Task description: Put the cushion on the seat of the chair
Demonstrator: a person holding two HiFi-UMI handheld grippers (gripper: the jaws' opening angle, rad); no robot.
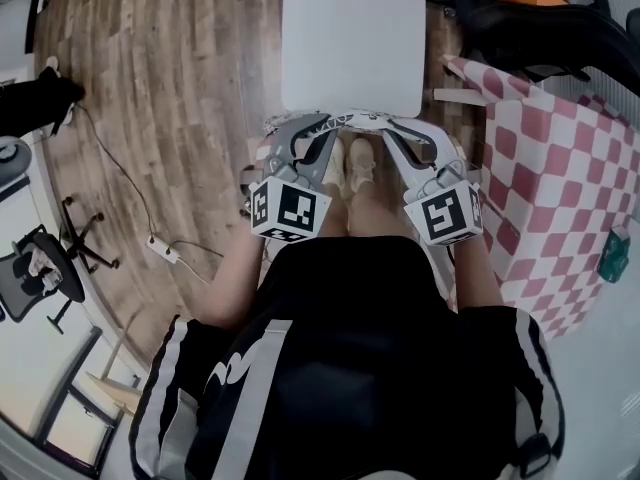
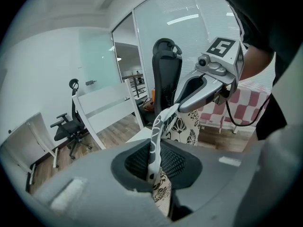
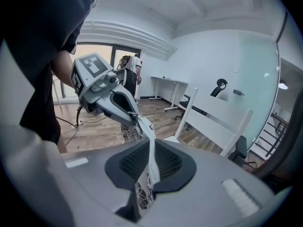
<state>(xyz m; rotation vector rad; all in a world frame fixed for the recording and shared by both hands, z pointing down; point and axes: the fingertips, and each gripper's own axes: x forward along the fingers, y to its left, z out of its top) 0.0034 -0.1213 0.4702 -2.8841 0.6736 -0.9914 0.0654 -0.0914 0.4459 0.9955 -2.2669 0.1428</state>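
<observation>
The cushion (image 2: 182, 126) is cream fabric with a black flower print. It hangs as a slack sheet between my two grippers, its top edge (image 1: 345, 121) stretched from one to the other. My left gripper (image 1: 300, 128) is shut on one upper corner, and the fabric runs edge-on through its jaws (image 2: 154, 162). My right gripper (image 1: 400, 133) is shut on the other corner (image 3: 149, 167). Each gripper shows in the other's view: the right (image 2: 208, 86), the left (image 3: 113, 100). The white chair's seat (image 1: 350, 48) lies just beyond the gripper tips, and its slatted back (image 3: 222, 119) stands behind.
A table under a pink-and-white checked cloth (image 1: 560, 168) stands close on the right, with a black office chair (image 1: 540, 18) behind it. A power strip and cable (image 1: 163, 250) lie on the wood floor at left, near another office chair (image 1: 40, 268). The person's feet (image 1: 350, 163) are below the cushion.
</observation>
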